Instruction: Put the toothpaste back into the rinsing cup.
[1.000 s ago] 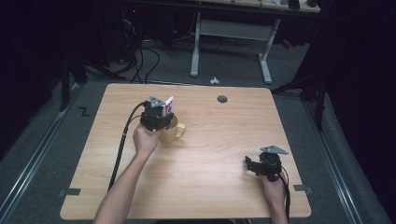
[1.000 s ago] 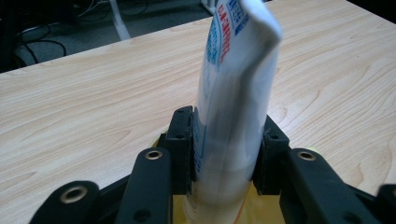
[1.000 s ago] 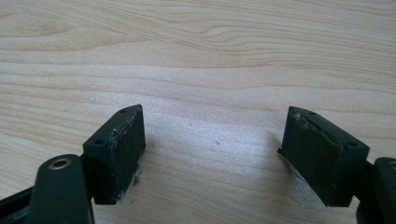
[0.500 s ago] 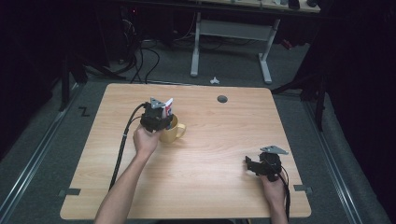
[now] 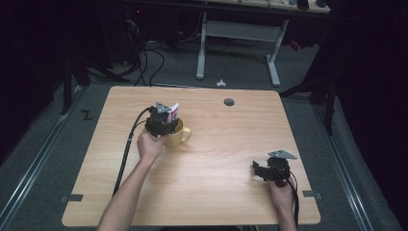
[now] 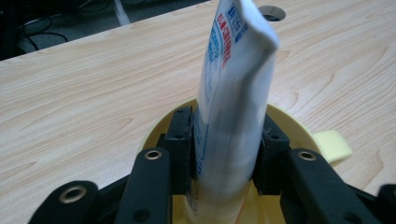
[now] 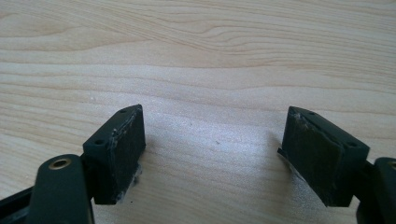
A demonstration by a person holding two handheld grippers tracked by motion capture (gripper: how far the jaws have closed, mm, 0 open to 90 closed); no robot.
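**Two claws, one tube in a mug**

Two claws are under my control on a pale wood-grain counter [image 5: 216, 159]. Nearest me, at the front right edge, my right claw [image 5: 263, 171] sits low over bare wood with its jaws spread wide and nothing between them. Farther in on the left, my left claw [image 5: 166, 124] is clamped on a white tube [image 6: 231, 98], which stands upright with its lower end inside a yellow mug [image 5: 177, 134]; the mug's handle points right. The tube carries red and blue print, too small and slanted for me to read. Beyond, a round grommet hole [image 5: 229, 102] lies near the counter's far edge. The room behind is dark: grey floor, loose cables, white desk legs [image 5: 202, 48].
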